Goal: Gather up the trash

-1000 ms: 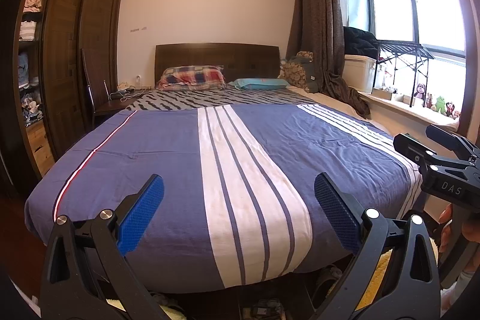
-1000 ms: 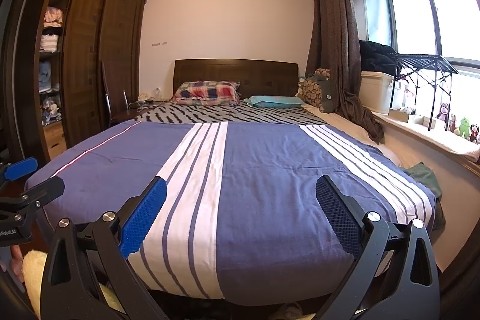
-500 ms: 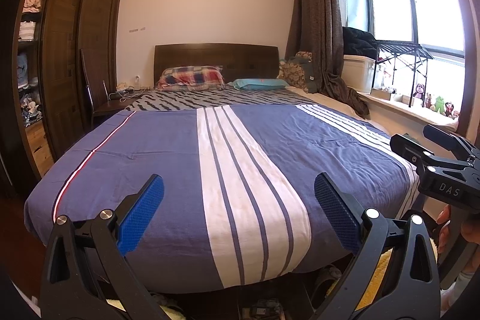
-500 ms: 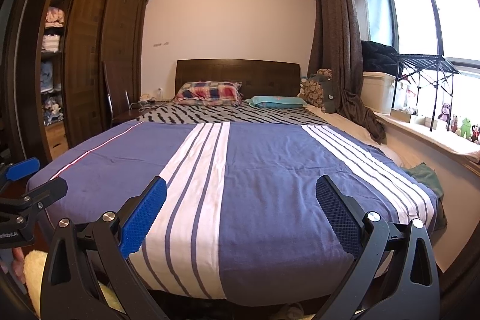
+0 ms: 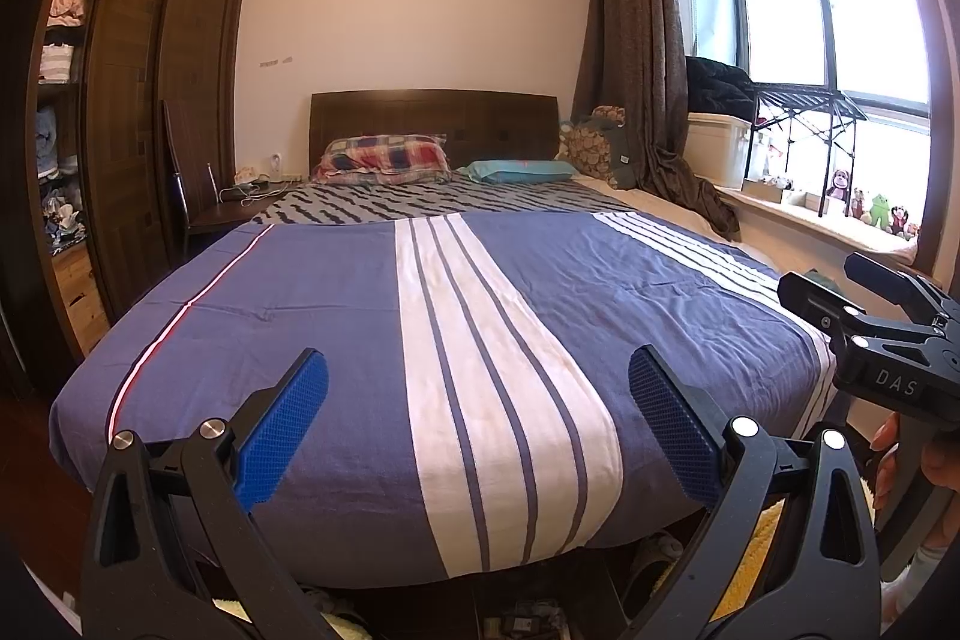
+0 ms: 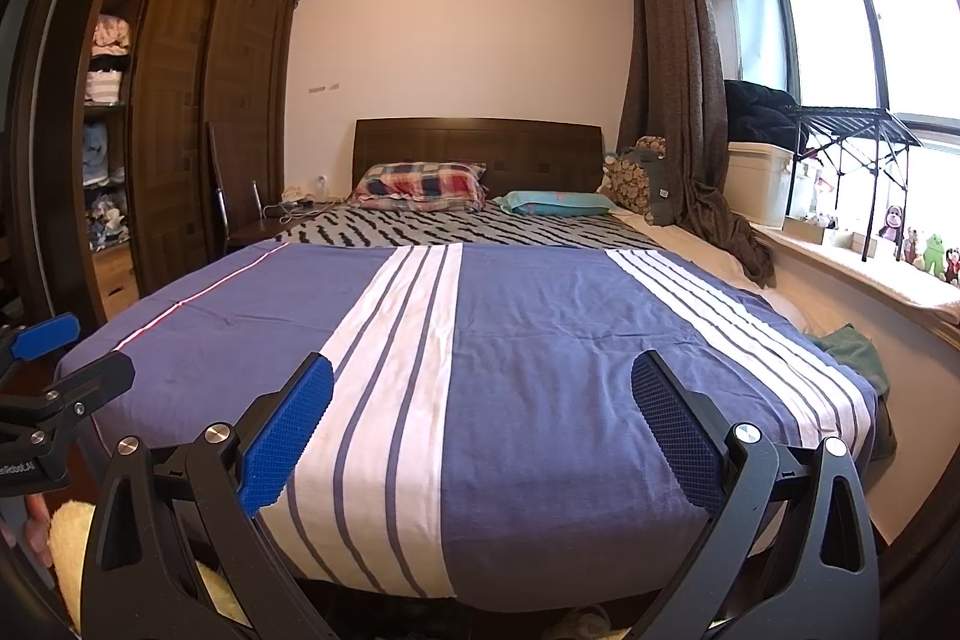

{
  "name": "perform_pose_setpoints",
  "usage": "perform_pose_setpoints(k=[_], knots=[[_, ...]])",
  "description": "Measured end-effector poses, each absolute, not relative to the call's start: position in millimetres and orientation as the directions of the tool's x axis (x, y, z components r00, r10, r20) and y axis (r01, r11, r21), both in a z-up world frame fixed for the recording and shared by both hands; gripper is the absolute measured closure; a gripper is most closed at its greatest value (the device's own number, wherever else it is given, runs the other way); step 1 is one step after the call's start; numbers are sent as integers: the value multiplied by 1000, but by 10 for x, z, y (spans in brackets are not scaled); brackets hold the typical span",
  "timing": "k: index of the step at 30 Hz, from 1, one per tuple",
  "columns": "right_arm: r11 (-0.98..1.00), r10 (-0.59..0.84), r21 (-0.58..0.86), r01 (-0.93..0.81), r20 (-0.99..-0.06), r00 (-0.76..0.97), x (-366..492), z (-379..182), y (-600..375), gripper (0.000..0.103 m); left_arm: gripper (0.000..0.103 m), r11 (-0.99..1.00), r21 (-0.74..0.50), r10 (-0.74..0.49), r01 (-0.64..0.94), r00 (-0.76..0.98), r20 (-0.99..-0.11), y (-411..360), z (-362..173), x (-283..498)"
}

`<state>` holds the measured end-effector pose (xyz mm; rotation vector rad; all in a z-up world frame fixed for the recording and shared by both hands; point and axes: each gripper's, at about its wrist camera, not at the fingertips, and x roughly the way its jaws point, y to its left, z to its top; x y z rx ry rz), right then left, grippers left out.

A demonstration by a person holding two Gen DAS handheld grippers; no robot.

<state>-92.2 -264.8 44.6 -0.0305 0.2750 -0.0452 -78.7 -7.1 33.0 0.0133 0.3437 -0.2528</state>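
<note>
No piece of trash shows clearly in either view. My left gripper [image 5: 477, 430] is open at the foot of a bed, its blue pads wide apart and empty. My right gripper [image 6: 483, 433] is open too, level with it and a little to the right; it also appears at the right edge of the left wrist view [image 5: 864, 304]. The left gripper shows at the left edge of the right wrist view [image 6: 57, 358]. Both point along the bed [image 5: 336, 316], which has a blue cover with white stripes. Small items under the bed's foot [image 5: 528, 622] are too dark to identify.
A plaid pillow [image 6: 420, 184] and a teal pillow [image 6: 555, 203] lie by the headboard. A dark wardrobe [image 5: 150, 100] stands left with a chair [image 5: 198, 196]. A windowsill [image 6: 870, 262] with toys, a white bin [image 6: 756, 181], a rack and a curtain is right. A green cloth [image 6: 852, 349] lies beside the bed.
Both views have drifted very slightly; the bed sits almost where it was. The jaws of both grippers stay equally wide.
</note>
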Motion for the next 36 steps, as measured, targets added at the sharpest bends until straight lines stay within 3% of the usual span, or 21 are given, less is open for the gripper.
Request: perform_pose_setpoints(k=[36], knots=[[999,-46,-34,38,-273,961,-923,431,-2616,3,8,970,-29,-239,243,913,-331,-87,343,-771]])
